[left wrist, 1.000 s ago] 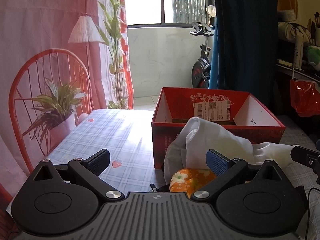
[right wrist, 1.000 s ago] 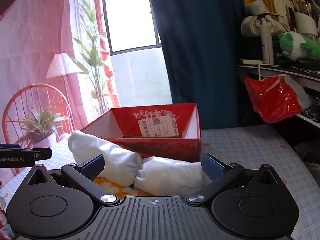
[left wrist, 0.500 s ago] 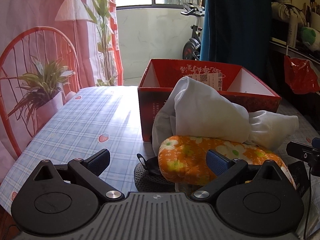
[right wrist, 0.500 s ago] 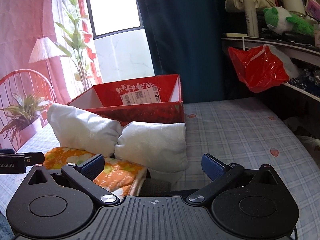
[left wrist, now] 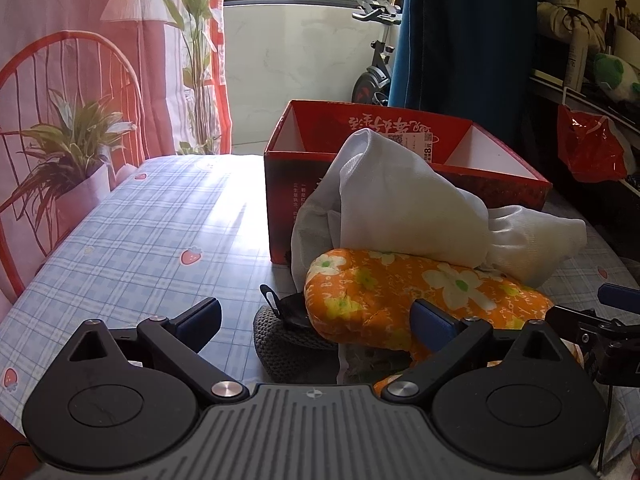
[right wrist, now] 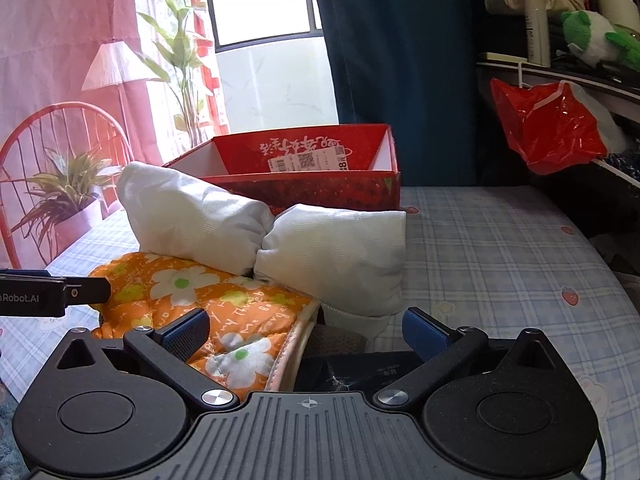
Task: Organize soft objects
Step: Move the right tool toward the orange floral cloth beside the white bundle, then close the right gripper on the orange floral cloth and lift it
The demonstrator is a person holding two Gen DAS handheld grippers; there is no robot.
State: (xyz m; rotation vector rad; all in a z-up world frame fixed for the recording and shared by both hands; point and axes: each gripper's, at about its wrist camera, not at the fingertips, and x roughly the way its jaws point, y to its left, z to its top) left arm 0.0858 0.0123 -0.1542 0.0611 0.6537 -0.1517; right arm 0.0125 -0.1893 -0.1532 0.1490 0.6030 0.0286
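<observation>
1. The white cloth bundle [right wrist: 264, 236], pinched at its middle like a bow, lies on top of the orange floral pad [right wrist: 224, 316]. Both sit on the worktop [right wrist: 500, 248] just in front of the red cardboard box [right wrist: 320, 184], and the bundle's far end leans against the box's front wall.
2. Under the pad, a grey knitted item [left wrist: 280, 340] and a dark object show only in part; what they are cannot be told.
3. The left gripper [left wrist: 316, 320] is spread wide with nothing between its fingers, low before the pad's left end. The right gripper [right wrist: 306, 330] is equally wide and empty, facing the pad's near edge and the bundle's right half.
4. Risk, as a judgement: the bundle only rests loosely on the pad, so lifting the pad first could tip the bundle off onto the worktop. Gripping one lobe alone may let the other sag and catch on the box rim.
5. A closing gripper could also pinch the pad's edge together with the items beneath and drag them along.
6. Compared with a second ago, both cameras look lower and closer: the pad, then barely visible, now shows nearly whole, and the knitted item has come into view. The fingers were just as wide apart then.
</observation>
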